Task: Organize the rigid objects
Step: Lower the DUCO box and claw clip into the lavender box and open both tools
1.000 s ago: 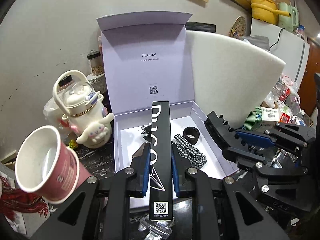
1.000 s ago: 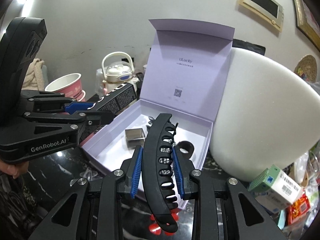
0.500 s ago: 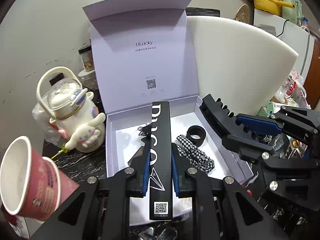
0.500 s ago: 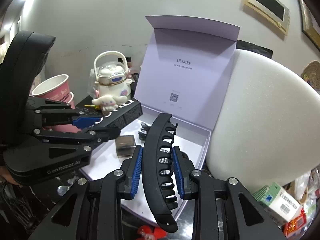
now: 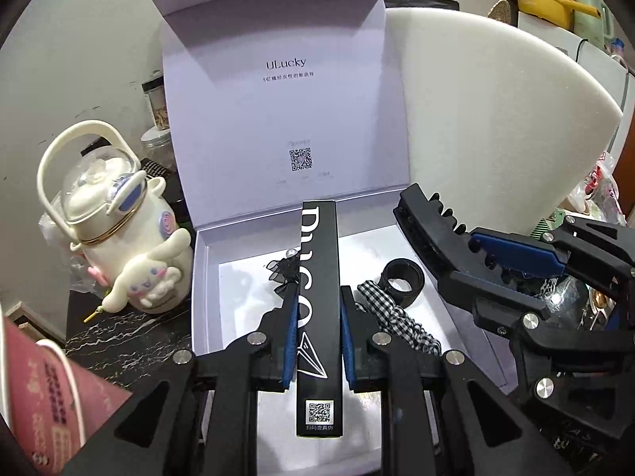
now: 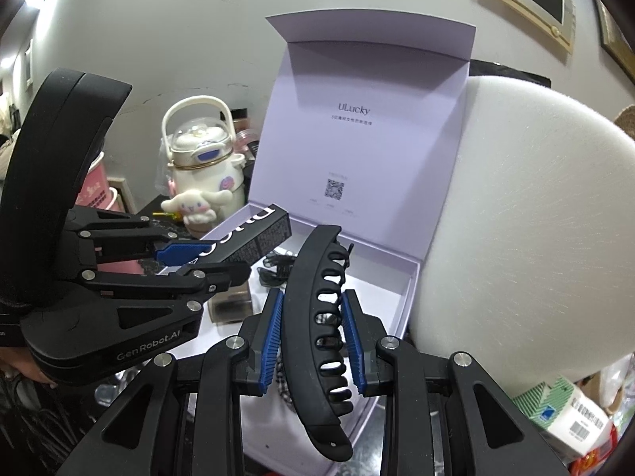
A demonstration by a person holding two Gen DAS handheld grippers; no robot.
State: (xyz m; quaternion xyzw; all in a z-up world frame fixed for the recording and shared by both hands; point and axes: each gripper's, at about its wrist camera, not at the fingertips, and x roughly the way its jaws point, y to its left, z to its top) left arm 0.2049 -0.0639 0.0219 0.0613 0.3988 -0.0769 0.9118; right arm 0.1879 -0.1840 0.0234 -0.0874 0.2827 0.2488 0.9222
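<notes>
dark marble tabletop (image 5: 119, 329), grey wall | open purple box (image 5: 285, 119) ahead of both jaws; teapot (image 5: 119, 230) left | left gripper (image 5: 315, 329) pinches black box (image 5: 318, 317); right gripper (image 6: 311, 341) pinches hair clip (image 6: 313, 329)

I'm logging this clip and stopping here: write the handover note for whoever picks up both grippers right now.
Left gripper: shut on the long black carton, held over the open lilac gift box.
Right gripper: shut on the black banana hair clip, also over the box.
Already in the box: black hair tie, gingham scrunchie, black lace bow, small square box.
Done: those four are stowed.
Left: set down the carton and the clip, release both, probably close the lid.
</notes>
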